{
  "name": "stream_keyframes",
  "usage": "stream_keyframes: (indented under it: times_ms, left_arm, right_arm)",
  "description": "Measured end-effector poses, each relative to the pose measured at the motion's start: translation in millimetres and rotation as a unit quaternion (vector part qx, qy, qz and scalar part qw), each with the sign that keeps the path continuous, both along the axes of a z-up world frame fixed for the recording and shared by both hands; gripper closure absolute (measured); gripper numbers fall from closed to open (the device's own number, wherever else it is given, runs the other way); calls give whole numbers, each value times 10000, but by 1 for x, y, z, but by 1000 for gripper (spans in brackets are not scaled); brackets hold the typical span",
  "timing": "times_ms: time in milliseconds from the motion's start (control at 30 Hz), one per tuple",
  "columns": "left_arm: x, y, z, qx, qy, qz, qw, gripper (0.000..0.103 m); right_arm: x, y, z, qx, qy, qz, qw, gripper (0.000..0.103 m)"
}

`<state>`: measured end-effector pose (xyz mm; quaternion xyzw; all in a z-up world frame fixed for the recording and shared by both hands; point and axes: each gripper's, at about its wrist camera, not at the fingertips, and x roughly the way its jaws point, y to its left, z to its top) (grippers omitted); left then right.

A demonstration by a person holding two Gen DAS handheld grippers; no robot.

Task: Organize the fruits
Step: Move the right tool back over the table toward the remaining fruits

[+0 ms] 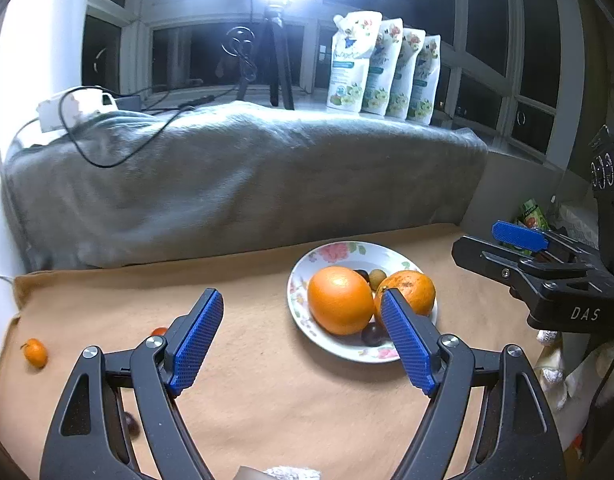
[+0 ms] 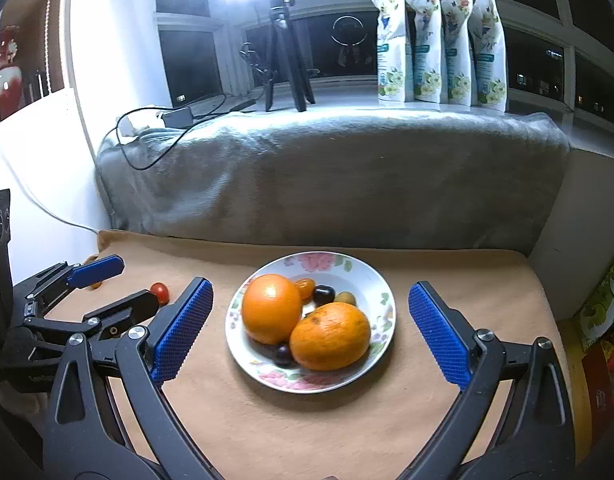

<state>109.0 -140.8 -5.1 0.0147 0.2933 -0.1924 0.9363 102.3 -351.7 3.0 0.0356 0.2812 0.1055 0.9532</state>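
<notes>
Both our jaws stand spread with nothing between them: the left gripper (image 1: 301,342) over the tan cloth (image 1: 267,400), the right gripper (image 2: 309,330) framing the white floral plate (image 2: 371,276). On that plate lie a round smooth orange (image 2: 271,308), a rougher oval orange (image 2: 329,336) and small dark and green fruits. A small mandarin (image 1: 36,353) and a red cherry tomato (image 2: 160,291) lie loose at far left. White lettering "DAS" (image 1: 585,313) marks the right gripper's body; the four white flowered pouches (image 2: 441,40) carry print too blurred to read.
</notes>
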Motion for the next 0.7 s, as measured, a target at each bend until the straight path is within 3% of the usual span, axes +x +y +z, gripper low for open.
stream_keyframes:
  times_ms: [333,700]
  left_arm:
    - [-17,36,7,-101,-93,229,9996,22]
    - [-25,93,-6,-100,32,629,9980,22]
  right_arm:
    - [-8,28,7,-31,-112,195,9997,3]
    - [-12,77,-1,-234,-170,727,9969,3]
